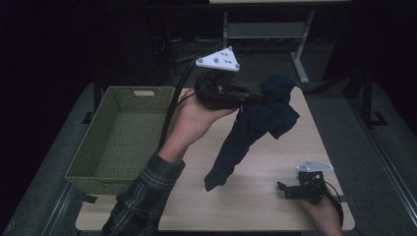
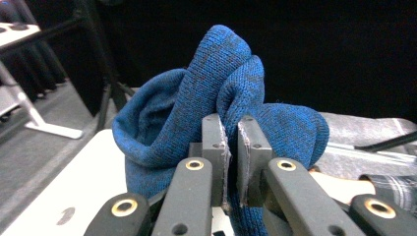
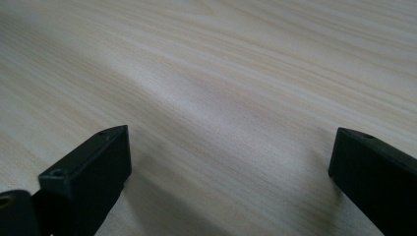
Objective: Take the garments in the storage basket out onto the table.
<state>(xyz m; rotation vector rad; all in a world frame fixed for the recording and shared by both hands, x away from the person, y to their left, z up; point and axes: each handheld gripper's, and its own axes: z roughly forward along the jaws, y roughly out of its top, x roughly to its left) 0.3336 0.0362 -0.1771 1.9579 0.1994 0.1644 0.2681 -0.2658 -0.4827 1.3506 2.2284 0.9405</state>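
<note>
We have the dark blue knitted cloth point(image 1: 255, 130) lifted at frame centre, pinched in our left gripper point(image 2: 231, 147); our right gripper point(image 1: 290, 189) rests spread wide, lower right. Next, probably carry it left over the green woven basket point(image 1: 88, 162).

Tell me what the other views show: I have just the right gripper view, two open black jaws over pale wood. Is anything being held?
Observer: Yes. The left gripper is shut on a blue knit garment, lifted above the table.
Operator: Is the garment fully off the table?
Observer: I cannot tell; its lower end hangs close to the wood.
Operator: Where might it go?
Observer: Possibly into the green woven basket at the table's left.
Operator: And my gripper?
Observer: The right gripper sits low at the near right corner.
</note>
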